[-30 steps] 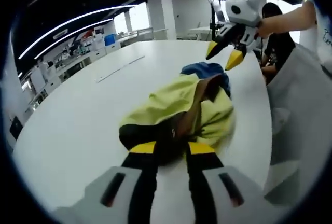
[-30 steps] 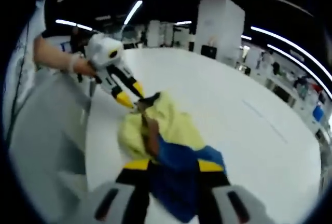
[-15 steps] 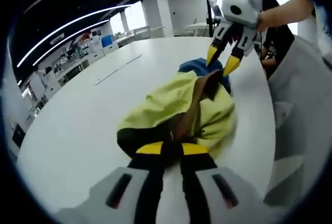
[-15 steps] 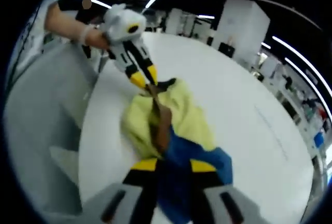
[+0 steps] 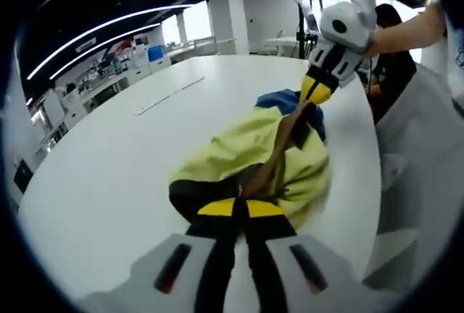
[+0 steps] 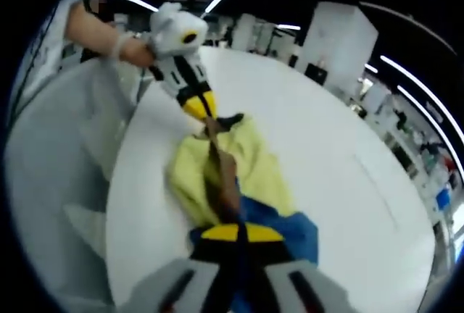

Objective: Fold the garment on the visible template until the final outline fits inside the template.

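1. The garment (image 5: 250, 146) lies bunched near the surface's (image 5: 109, 175) edge on the person's side, its long axis running from one gripper to the other.
2. The left gripper (image 5: 239, 208) has its fingers closed on the dark end.
3. The right gripper (image 6: 241, 233) has its fingers pinched shut on the blue end.
4. The cloth is crumpled yellow with blue and dark patches, unfolded; no template outline can be made out.

In the left gripper view the left gripper (image 5: 240, 208) has its yellow-tipped fingers (image 5: 217, 208) pressed together on the garment (image 5: 246, 146). Opposite, the right gripper (image 5: 316, 93), held in a bare-armed hand (image 5: 373, 38), also pinches the cloth. The right gripper view shows both likewise clamped, facing one another.
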Available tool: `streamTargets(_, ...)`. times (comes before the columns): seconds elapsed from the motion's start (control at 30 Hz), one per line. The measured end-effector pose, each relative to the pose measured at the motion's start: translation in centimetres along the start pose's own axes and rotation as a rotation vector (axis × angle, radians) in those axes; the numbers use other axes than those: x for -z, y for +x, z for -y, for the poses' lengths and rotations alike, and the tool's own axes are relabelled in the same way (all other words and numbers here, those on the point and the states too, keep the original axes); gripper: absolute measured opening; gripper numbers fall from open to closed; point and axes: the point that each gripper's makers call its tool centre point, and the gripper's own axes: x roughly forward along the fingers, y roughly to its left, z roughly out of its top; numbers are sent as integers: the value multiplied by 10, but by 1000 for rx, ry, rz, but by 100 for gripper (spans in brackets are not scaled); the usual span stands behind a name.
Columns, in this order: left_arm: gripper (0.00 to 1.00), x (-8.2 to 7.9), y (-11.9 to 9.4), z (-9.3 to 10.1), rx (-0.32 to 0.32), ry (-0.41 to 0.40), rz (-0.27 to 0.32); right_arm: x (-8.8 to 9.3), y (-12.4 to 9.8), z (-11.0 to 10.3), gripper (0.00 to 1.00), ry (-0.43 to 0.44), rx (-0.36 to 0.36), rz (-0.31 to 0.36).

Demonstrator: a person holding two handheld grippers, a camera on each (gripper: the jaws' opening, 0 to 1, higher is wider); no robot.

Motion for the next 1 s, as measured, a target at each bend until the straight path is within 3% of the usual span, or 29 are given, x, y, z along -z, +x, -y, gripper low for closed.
streamTargets(0.23, 0, -30, -10, -12, -37, -27, 52, -27, -22, 19, 0, 168, 74, 129)
streamTargets(0.57, 0, -95, -27, -59, -120, -80, 159, -76, -57, 57, 0, 139, 176, 233)
streamTargets(0.77, 0, -133, -34, -83, -147, -57, 217, -104, -70, 91, 0, 131, 245, 298)
streamTargets(1.0, 0, -165, -33, -100, -151, -50, 258, -122, -84, 130, 0, 155, 321, 355)
